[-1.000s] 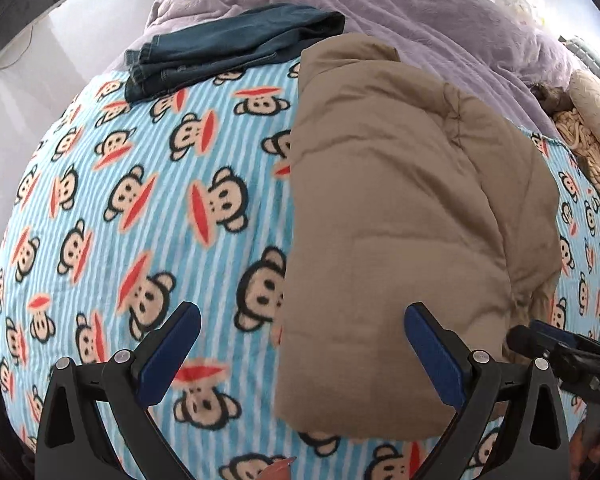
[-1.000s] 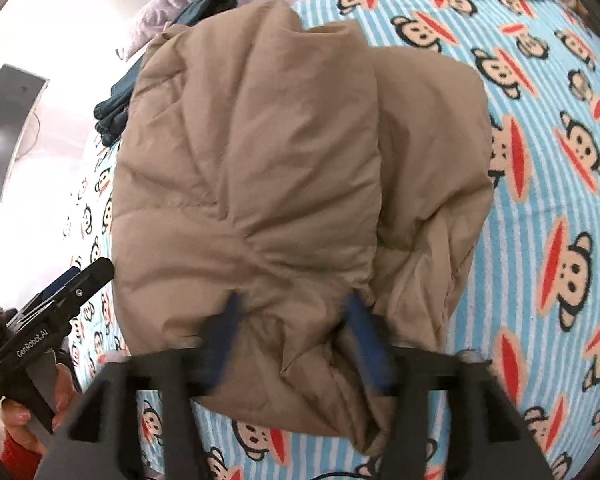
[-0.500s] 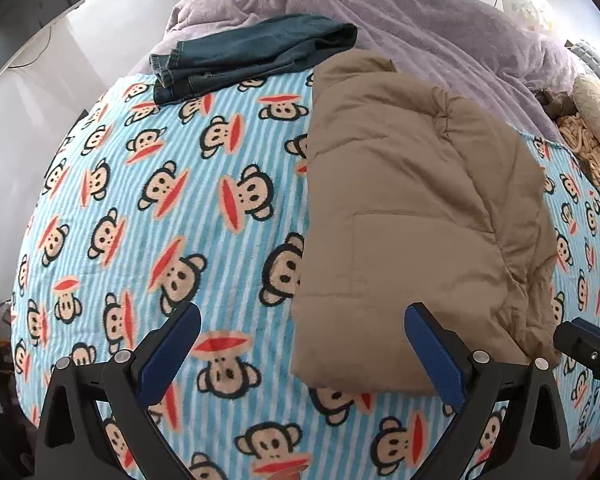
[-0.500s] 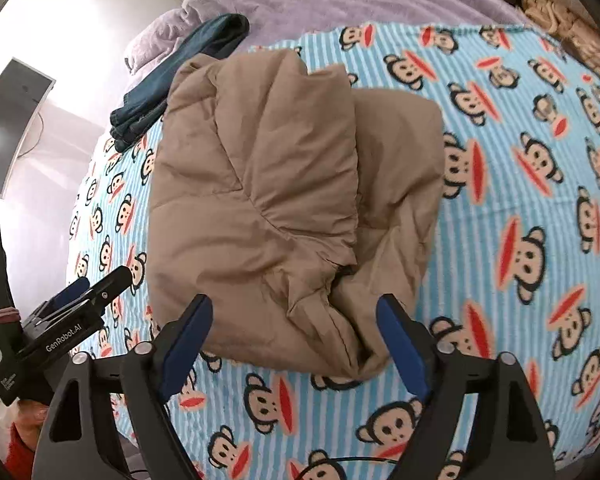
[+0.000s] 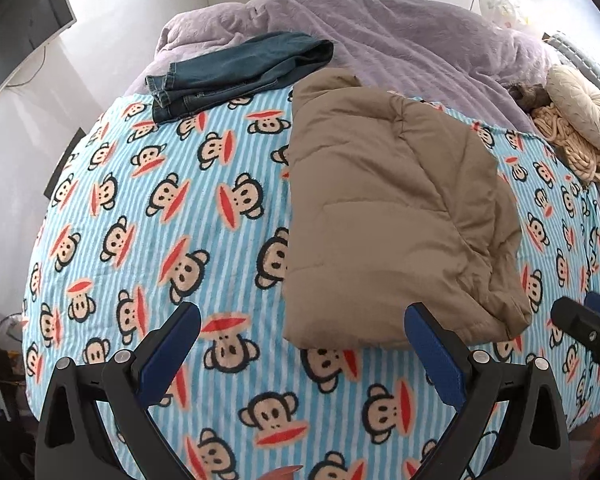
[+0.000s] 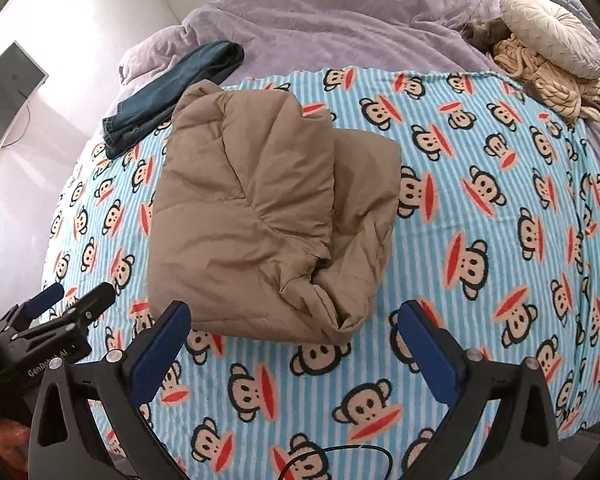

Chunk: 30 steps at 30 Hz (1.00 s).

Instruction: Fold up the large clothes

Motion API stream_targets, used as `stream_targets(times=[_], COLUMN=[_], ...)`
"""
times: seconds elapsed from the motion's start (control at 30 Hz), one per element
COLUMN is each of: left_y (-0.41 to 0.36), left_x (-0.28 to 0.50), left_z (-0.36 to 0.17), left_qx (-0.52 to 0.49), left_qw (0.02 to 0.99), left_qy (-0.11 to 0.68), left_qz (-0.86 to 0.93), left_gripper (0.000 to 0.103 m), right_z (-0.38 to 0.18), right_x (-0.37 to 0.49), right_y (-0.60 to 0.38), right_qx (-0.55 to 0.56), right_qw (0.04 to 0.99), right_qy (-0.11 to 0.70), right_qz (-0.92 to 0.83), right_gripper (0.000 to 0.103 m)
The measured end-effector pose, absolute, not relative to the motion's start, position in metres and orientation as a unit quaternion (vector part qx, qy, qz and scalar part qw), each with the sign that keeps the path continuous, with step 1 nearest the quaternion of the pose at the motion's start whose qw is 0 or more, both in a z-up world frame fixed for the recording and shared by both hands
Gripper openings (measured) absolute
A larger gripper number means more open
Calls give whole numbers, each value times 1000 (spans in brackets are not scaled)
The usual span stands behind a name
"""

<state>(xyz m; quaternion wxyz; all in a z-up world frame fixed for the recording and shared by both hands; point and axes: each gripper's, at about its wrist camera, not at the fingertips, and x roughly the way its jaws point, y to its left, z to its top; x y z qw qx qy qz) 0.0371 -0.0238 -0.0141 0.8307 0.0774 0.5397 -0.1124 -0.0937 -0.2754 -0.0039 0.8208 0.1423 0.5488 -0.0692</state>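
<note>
Tan puffy jacket (image 6: 260, 216), folded, rumpled, on monkey-print blanket (image 6: 480, 240).

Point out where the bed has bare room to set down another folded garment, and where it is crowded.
Bare monkey-print blanket lies right of the folded tan jacket, up to the purple duvet. Another free patch lies left of the jacket, below the folded jeans. The corner with the round cushion and knitted throw is crowded.
</note>
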Motion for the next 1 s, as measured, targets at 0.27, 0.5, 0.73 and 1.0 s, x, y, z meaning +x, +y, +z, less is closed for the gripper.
stream_targets(times=[0.27, 0.5, 0.73, 1.0], left_y=[-23, -20, -18, -15], left_x=[26, 21, 14, 8], left_z=[13, 35, 43, 49], left_qx=[72, 53, 55, 64], left_qw=[838, 842, 845, 849], left_qy=[524, 521, 518, 511], left_qz=[-131, -133, -121, -114], left_gripper=[102, 102, 102, 102], right_z=[23, 43, 53, 50], right_x=[-98, -101, -110, -113], right_y=[-274, -271, -268, -270], right_qx=[126, 101, 94, 94], right_qw=[837, 850, 857, 852], right_qy=[526, 506, 494, 501], right_qz=[-86, -103, -117, -122], right_gripper=[103, 103, 103, 103])
